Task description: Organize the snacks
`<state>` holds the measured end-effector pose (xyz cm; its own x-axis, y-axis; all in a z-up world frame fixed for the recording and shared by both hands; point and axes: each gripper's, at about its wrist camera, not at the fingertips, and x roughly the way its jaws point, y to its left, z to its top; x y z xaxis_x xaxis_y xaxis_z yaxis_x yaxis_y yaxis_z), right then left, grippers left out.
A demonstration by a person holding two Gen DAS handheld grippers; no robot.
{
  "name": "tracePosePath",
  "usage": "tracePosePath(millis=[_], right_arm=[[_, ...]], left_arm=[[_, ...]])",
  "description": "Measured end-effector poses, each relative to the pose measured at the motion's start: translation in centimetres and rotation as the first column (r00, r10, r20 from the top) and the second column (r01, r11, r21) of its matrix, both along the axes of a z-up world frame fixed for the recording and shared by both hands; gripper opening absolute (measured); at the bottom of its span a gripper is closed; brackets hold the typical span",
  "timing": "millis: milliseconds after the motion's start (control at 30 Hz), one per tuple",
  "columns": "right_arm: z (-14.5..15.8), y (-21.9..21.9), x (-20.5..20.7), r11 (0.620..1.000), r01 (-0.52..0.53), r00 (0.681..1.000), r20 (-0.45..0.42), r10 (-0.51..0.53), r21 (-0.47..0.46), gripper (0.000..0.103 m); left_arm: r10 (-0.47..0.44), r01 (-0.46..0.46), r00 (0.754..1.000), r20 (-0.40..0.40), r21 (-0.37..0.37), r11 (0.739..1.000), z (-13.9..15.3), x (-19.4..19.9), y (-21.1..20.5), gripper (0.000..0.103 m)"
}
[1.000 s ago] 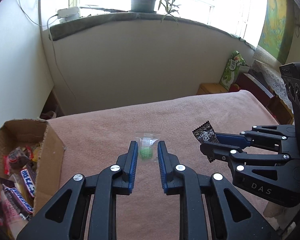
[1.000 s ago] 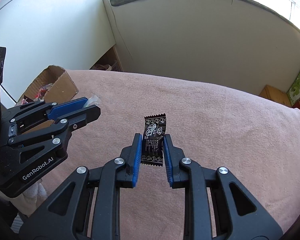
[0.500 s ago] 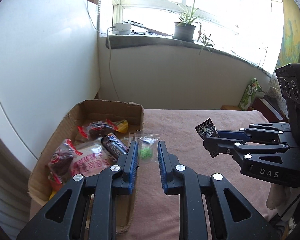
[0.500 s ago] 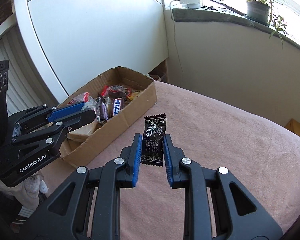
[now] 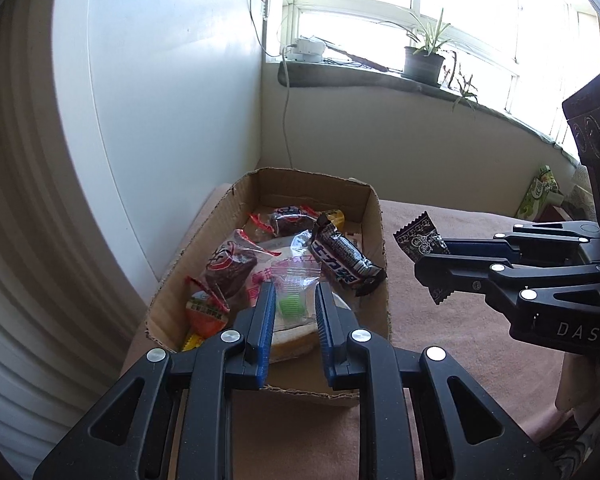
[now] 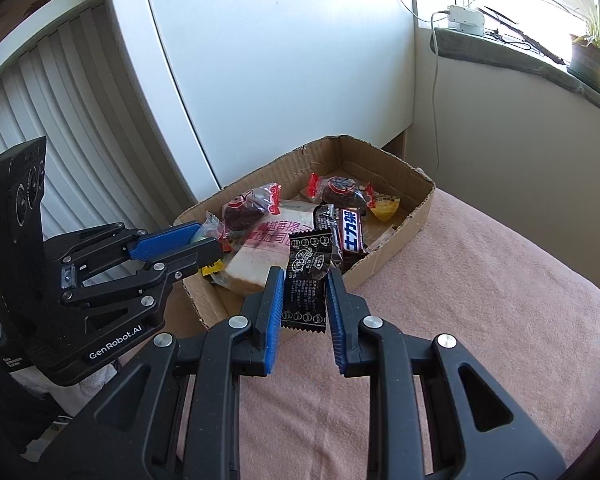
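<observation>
My left gripper [image 5: 294, 300] is shut on a clear packet with a green candy [image 5: 291, 305] and holds it over the near end of the cardboard box [image 5: 376, 216]. The left gripper also shows in the right wrist view [image 6: 204, 240]. My right gripper [image 6: 304, 286] is shut on a black snack packet [image 6: 306, 284], held just above the box's near rim [image 6: 400, 248]. In the left wrist view the right gripper [image 5: 432, 260] and its black packet [image 5: 420, 238] hang to the right of the box. The box holds several wrapped snacks.
The box sits at the left end of a table covered with a pink cloth [image 6: 480, 320]. A white cabinet [image 6: 280, 60] stands behind the box. A window sill with a potted plant [image 5: 424, 62] runs along the back wall.
Both grippers have swung left with their packets, from over the bare pink cloth to the cardboard box. The left one is now above the box's inside.
</observation>
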<state>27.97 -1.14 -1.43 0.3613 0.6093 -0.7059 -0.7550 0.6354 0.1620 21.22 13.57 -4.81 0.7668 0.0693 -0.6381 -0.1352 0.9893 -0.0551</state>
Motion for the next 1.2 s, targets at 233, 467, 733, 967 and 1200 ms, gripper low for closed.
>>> tracePosePath(millis=[233, 467, 733, 967, 1200], right_arm=[[-0.1, 2.3, 0.0, 1.0, -0.03, 1.0, -0.006, 0.03, -0.004, 0.022], [0.3, 3.2, 0.1, 0.999, -0.033, 0.999, 0.001, 0.033, 0.003, 0.043], [0.9, 2.4, -0.1, 0.999, -0.013, 1.0, 0.016, 0.013, 0.034, 0.057], [1.3, 0.3, -1.8, 0.999, 0.012, 0.999, 0.048, -0.013, 0.032, 0.064], [2.1, -2.5, -3.5, 0.995, 0.087, 0.99, 0.105, -0.091, 0.046, 0.09]], left_arm=[[0.023, -0.023, 1.0, 0.011, 0.002, 1.0, 0.3, -0.3, 0.8, 0.02], [0.042, -0.042, 0.999, 0.021, 0.0, 0.999, 0.5, -0.9, 1.2, 0.032], [0.063, -0.063, 0.997, 0.033, 0.004, 0.998, 0.8, -1.8, 1.3, 0.042], [0.083, -0.084, 0.995, 0.046, 0.025, 0.996, 1.5, -3.3, 0.3, 0.066], [0.131, -0.133, 0.989, 0.063, 0.039, 0.99, 2.3, -5.3, -0.5, 0.08]])
